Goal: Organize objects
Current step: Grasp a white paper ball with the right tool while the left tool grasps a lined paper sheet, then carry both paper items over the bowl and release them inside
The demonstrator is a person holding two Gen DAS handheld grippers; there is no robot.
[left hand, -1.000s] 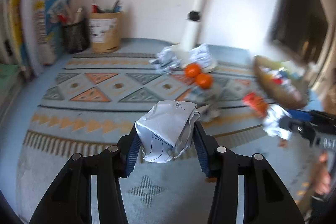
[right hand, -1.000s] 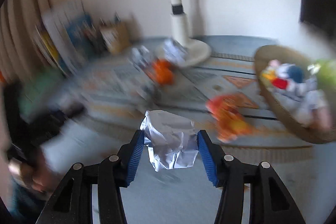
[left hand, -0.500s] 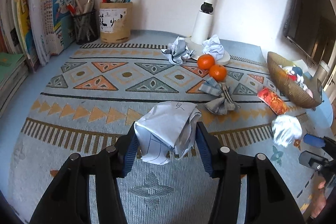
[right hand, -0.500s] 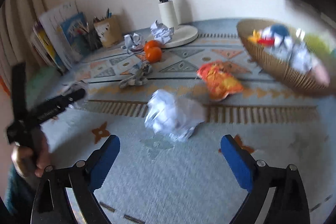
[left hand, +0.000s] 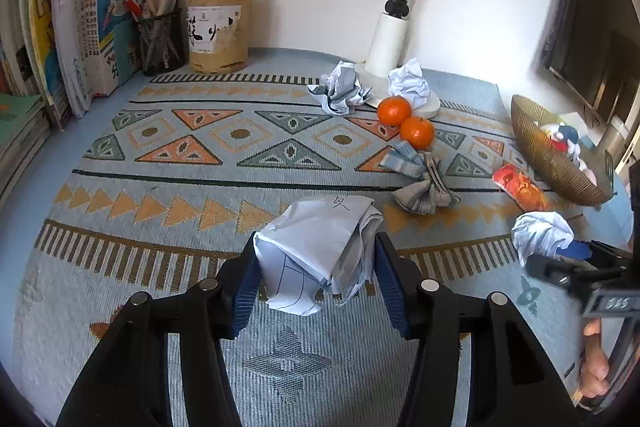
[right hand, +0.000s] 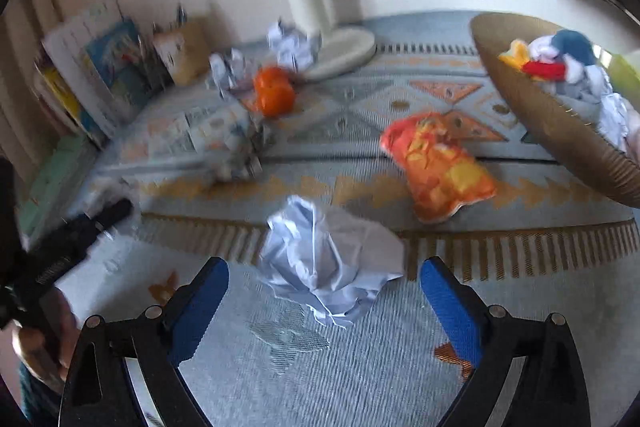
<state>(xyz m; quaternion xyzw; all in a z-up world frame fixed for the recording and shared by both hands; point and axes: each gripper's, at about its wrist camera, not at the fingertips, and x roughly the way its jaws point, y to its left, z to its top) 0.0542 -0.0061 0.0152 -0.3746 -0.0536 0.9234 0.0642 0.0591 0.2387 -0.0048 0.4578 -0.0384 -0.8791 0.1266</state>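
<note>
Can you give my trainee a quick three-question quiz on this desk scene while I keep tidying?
1. True or false: the left gripper is clamped on a crumpled sheet of paper.
2. How many tangerines lie beside the lamp base?
3. What lies between the open right gripper fingers? A) snack wrapper B) crumpled paper ball C) tangerine

Key: 1 true. 2 two. 3 B; it rests on the patterned mat, untouched by the blue pads, whose jaws have just been opening.
</note>
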